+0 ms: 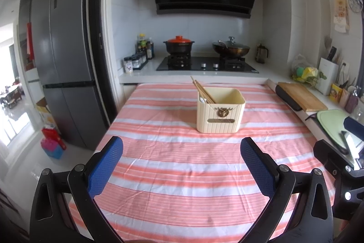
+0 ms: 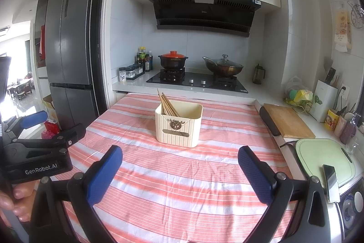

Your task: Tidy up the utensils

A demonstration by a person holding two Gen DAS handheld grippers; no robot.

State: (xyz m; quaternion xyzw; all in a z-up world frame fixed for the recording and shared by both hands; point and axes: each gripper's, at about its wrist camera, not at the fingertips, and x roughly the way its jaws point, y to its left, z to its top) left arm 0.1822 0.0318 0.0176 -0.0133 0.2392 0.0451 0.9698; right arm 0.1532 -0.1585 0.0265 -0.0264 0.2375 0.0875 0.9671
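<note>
A cream ribbed utensil holder (image 1: 219, 116) (image 2: 178, 126) stands on the striped pink and white tablecloth (image 1: 177, 174) (image 2: 182, 186). Several wooden chopsticks (image 1: 202, 90) (image 2: 167, 105) lean in its left side; a pale utensil shows beside them in the left wrist view. My left gripper (image 1: 181, 148) is open and empty, well short of the holder. My right gripper (image 2: 180, 157) is open and empty, also short of the holder. The left gripper body (image 2: 34, 152) shows at the left of the right wrist view.
A wooden cutting board (image 1: 300, 95) (image 2: 287, 120) and a green board (image 2: 323, 156) with a phone (image 2: 331, 181) lie on the counter to the right. A hob with a red-lidded pot (image 1: 178, 44) and a wok (image 1: 231, 49) is behind. A fridge (image 1: 66, 56) stands left.
</note>
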